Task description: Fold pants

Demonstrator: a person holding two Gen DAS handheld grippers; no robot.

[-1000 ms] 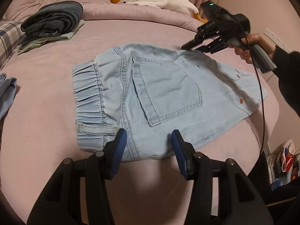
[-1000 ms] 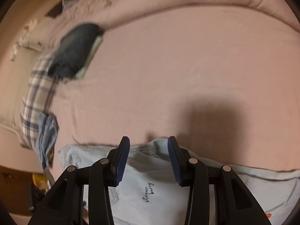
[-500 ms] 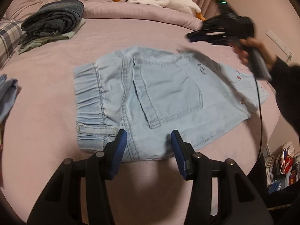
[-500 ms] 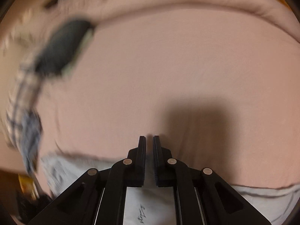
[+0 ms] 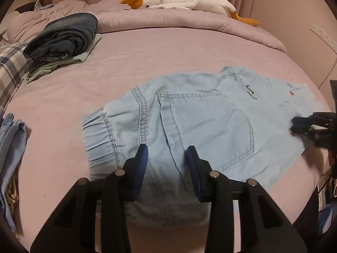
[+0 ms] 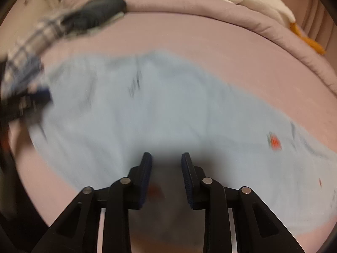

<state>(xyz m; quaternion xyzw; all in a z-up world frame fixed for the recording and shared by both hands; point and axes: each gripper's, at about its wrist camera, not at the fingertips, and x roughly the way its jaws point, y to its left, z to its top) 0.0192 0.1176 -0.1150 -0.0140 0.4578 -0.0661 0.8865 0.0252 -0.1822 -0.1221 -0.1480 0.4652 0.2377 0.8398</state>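
Observation:
Light blue denim pants (image 5: 200,126) lie flat on the pink bed, back pocket up, elastic waistband to the left. My left gripper (image 5: 167,157) is open, its fingers over the near edge of the pants by the side seam. My right gripper (image 6: 166,164) is open, low over the leg end of the pants (image 6: 158,109); that view is blurred. It shows in the left wrist view (image 5: 303,124) at the right edge, by the leg hem.
A pile of folded dark and green clothes (image 5: 61,40) sits at the back left. A plush goose (image 5: 185,0) lies on the rolled pink duvet (image 5: 189,23). Blue cloth (image 5: 10,147) and a plaid pillow (image 5: 8,71) are at the left edge.
My left gripper has moved forward over the pants' near edge. My right gripper shut briefly, then opened, and swung from the far edge of the pants to the leg hem at the right.

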